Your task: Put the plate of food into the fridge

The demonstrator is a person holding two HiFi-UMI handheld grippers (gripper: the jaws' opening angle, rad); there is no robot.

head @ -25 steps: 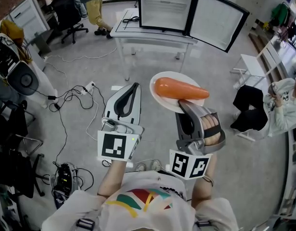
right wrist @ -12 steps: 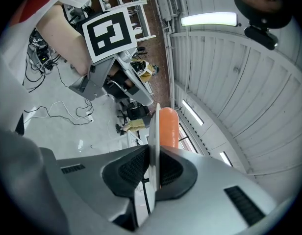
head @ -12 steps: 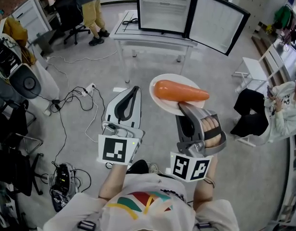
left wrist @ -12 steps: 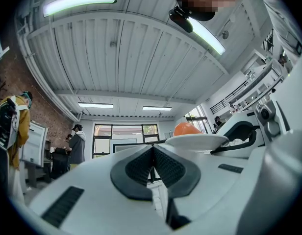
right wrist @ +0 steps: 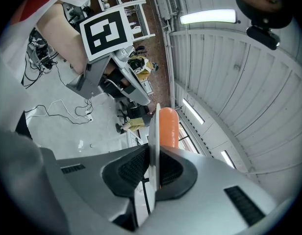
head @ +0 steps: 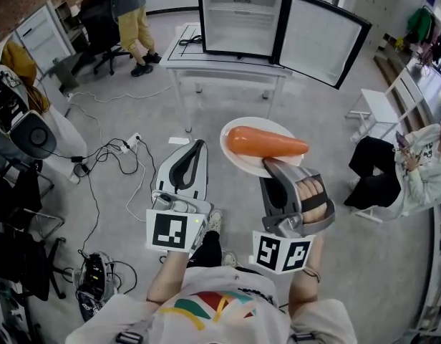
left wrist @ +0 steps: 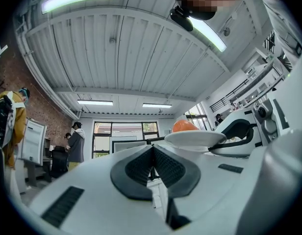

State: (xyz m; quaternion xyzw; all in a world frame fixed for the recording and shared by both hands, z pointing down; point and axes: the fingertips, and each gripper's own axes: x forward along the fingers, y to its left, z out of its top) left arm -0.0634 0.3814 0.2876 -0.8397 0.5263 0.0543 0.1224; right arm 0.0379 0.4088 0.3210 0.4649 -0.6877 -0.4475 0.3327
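plate (head: 243, 154) rim clamped in right gripper (head: 273, 167); carrot (head: 266, 142) aboard.

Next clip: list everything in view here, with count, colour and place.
round plate: one, white, held up by its rim, centre.
carrot-shaped food: one, orange, lying on the plate.
table: one, white, far centre.
small fridge: one, black frame, white inside, door open, on the table.
office chair: one, black, far left.
floor cables: several, black and white, left.
low seat: one, white, right.
standing person: one, yellow trousers, far left.
seated person: one, white top, right.
left gripper: one, white, jaws together, empty.
right gripper: one, grey, shut on the plate's rim.
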